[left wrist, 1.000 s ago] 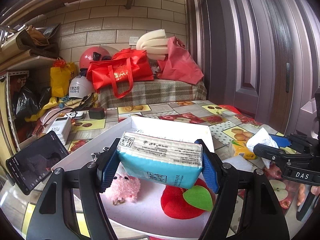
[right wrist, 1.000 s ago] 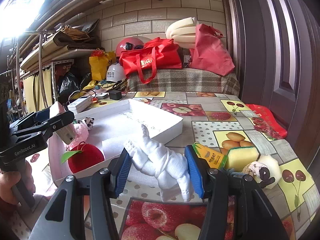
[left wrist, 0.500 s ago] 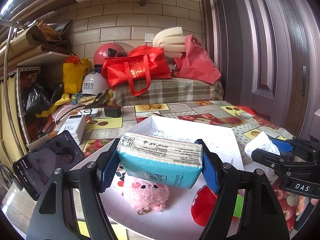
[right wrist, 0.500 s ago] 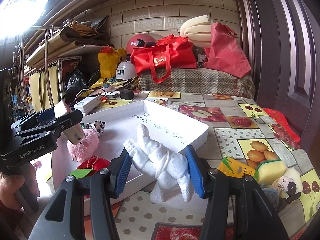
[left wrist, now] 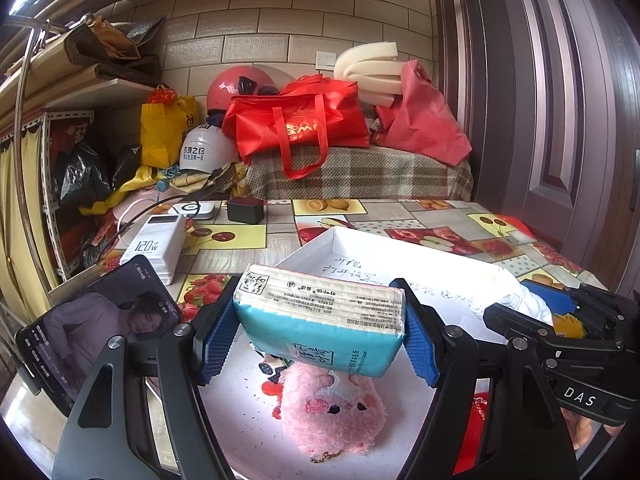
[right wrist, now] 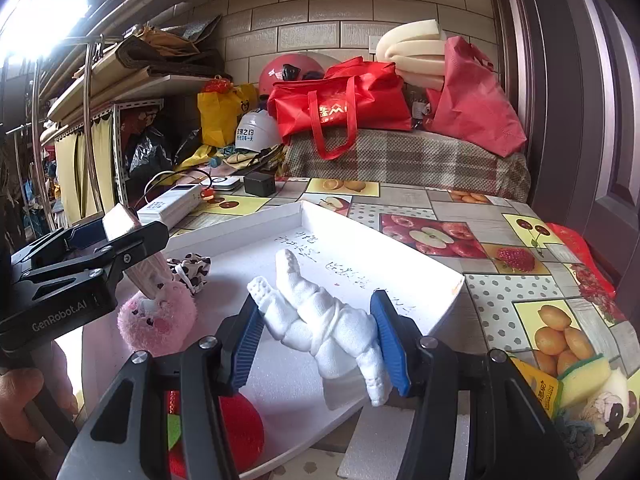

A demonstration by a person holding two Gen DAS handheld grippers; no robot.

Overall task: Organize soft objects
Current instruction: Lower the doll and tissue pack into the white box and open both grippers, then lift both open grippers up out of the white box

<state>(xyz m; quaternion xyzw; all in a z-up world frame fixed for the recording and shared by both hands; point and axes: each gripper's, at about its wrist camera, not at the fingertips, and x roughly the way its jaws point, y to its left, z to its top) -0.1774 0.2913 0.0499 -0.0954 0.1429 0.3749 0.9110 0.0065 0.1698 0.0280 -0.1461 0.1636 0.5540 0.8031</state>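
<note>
Both claws have travelled over the white tray (right wrist: 404,280) since a second ago, so both loads look ready to set down. The left gripper (left wrist: 316,334) pinches one tissue pack (left wrist: 320,324) directly above one pink plush pig (left wrist: 332,412). The right gripper (right wrist: 316,340) pinches one white figure (right wrist: 324,320). Below it lies one red plush, possibly an apple (right wrist: 240,428).
</note>
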